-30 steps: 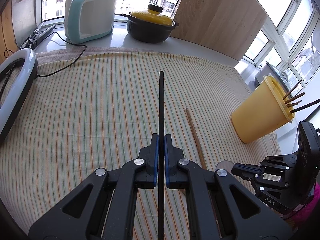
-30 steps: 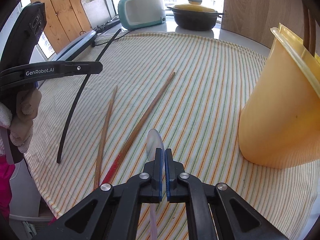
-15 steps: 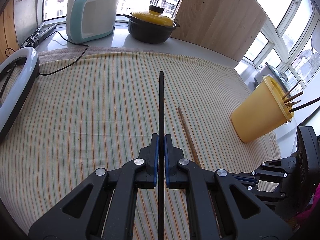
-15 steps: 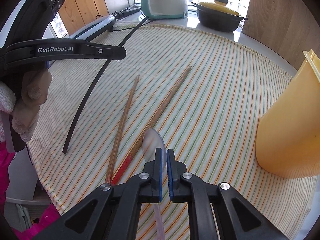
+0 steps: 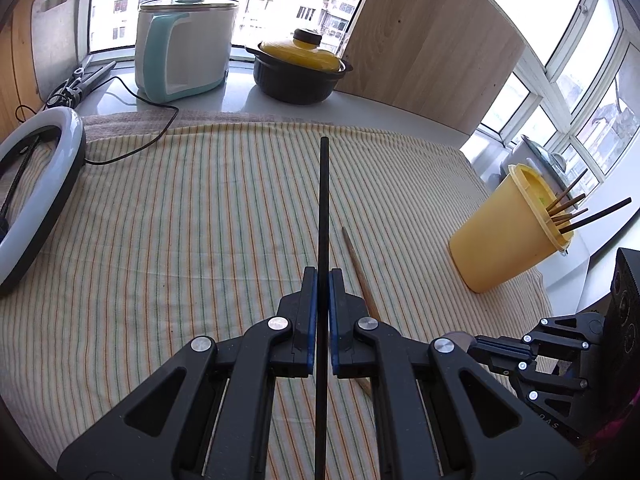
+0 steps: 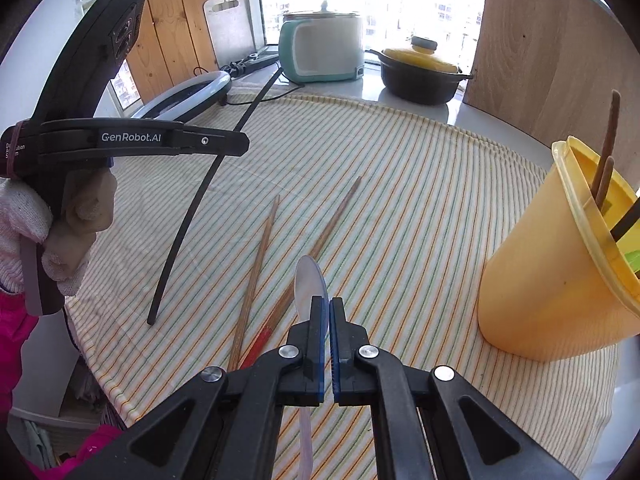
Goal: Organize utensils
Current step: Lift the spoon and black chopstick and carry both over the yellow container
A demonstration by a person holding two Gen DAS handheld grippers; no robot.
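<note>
Left gripper (image 5: 323, 276) clamped mid-shaft on stiff, light black chopstick (image 5: 324, 200); right gripper (image 6: 330, 308) pinching clear plastic spoon (image 6: 308, 284) at its neck, likely slippery

Black hand-held gripper (image 6: 327, 312) — blue pads, silver screws, white "GenRobot.AI" lettering — white knit glove (image 6: 36, 232), pink sleeve.
</note>
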